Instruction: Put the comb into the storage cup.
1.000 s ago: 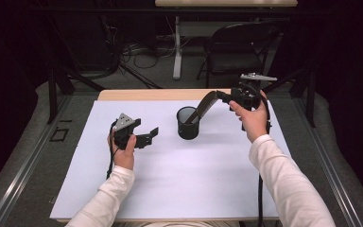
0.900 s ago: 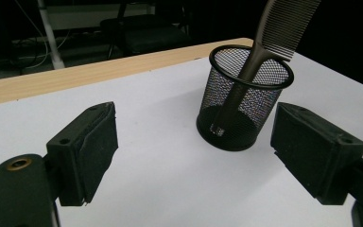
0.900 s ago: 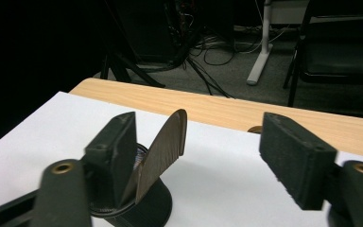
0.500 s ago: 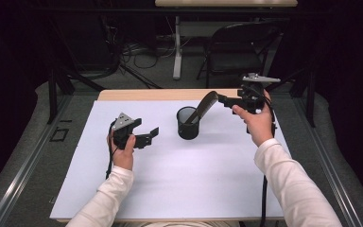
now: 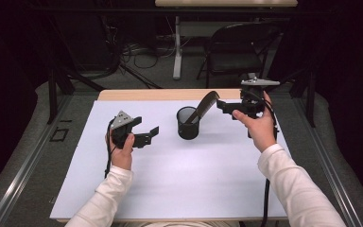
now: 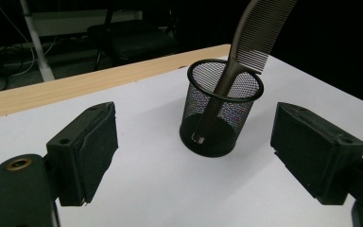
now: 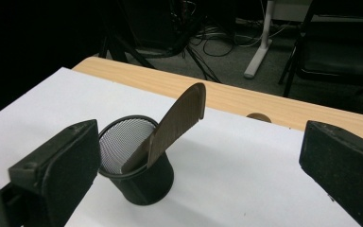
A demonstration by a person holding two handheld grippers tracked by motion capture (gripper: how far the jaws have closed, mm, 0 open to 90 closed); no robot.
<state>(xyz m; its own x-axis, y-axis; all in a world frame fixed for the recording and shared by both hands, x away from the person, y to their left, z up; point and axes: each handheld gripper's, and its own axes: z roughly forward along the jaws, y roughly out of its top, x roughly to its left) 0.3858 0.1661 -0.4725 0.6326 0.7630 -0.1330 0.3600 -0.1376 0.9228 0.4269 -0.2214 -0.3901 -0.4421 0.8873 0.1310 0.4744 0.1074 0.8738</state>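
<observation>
— Where's the comb [image 5: 205,106] now?

— Handle down in the mesh pen cup [image 5: 188,123], leaning on its rim toward your right gripper [image 5: 224,107], whose jaws have just been opening and stand wide with nothing between them.

— And the left gripper [image 5: 150,135]?

— Jaws apart, empty. The comb looks light, stiff and thin; I'd have you pinch its spine, not the teeth.

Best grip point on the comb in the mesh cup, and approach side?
Grip the comb on its toothed upper half, which leans clear of the mesh cup rim toward the right claw. Probably come from that side, pads on the flat faces; the handle sits inside the cup.
</observation>
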